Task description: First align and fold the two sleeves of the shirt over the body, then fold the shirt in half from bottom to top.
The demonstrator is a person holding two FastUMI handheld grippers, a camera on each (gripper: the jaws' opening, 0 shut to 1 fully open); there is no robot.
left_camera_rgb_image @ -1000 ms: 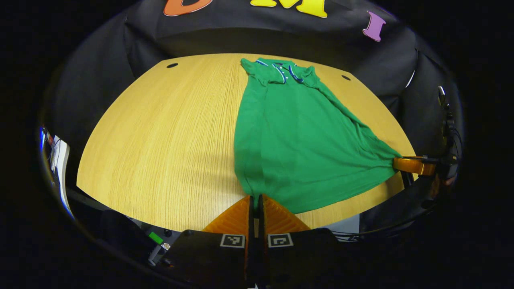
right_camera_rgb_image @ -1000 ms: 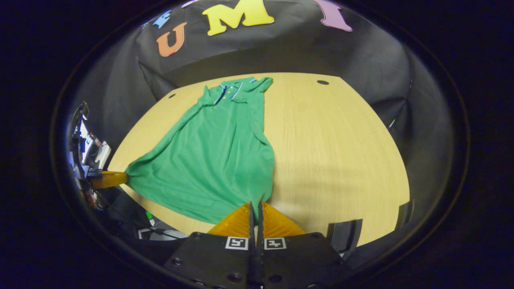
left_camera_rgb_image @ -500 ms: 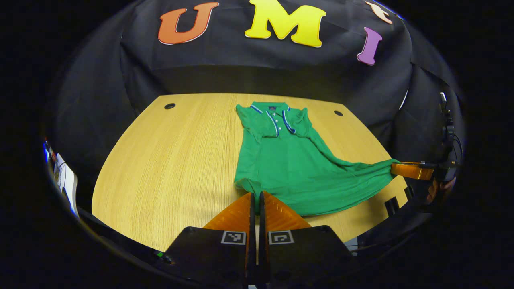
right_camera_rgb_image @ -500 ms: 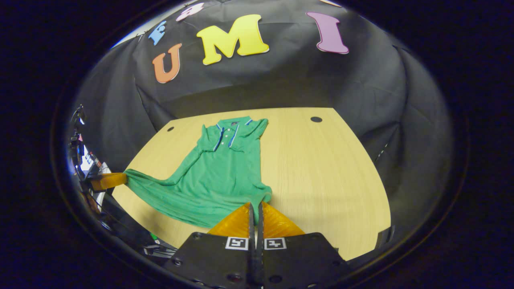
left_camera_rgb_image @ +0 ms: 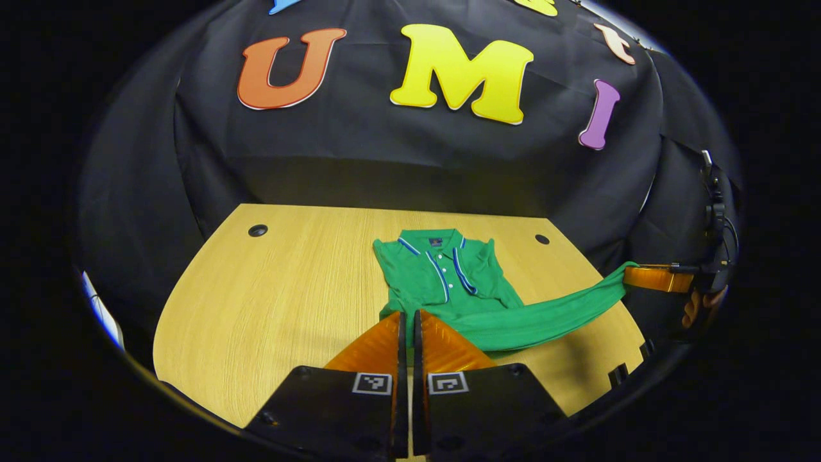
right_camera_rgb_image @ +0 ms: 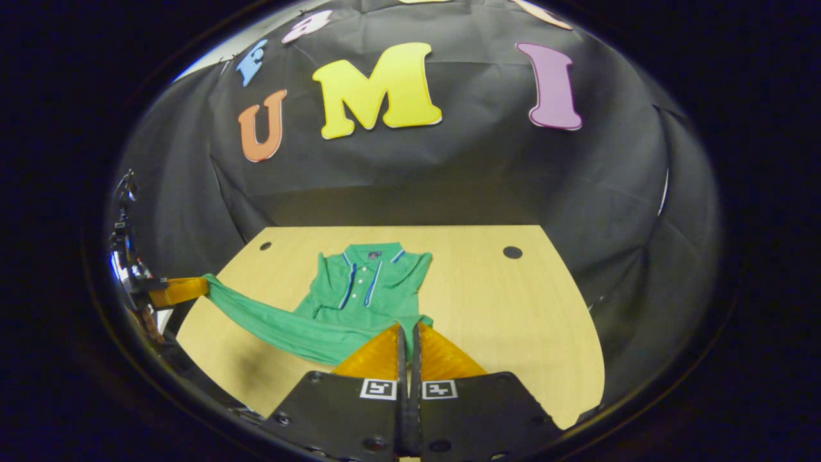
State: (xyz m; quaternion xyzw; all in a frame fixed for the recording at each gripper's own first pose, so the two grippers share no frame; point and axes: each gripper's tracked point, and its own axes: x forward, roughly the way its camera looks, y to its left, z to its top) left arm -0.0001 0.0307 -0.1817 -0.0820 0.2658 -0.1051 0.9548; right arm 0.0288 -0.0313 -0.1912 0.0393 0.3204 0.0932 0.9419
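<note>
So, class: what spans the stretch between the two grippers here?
The lifted hem of the green shirt stretches between the left gripper and the right gripper, above the wooden table, as the left gripper view shows.

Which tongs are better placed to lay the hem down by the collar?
Neither clearly. The left tongs and right tongs each pinch one bottom corner of the green shirt, the hem stretched between them above the table. Both should probably carry forward together toward the collar.

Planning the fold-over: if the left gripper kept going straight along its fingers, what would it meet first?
Likely the shirt's collar end lying on the table, straight ahead of the left gripper; depth unclear.
</note>
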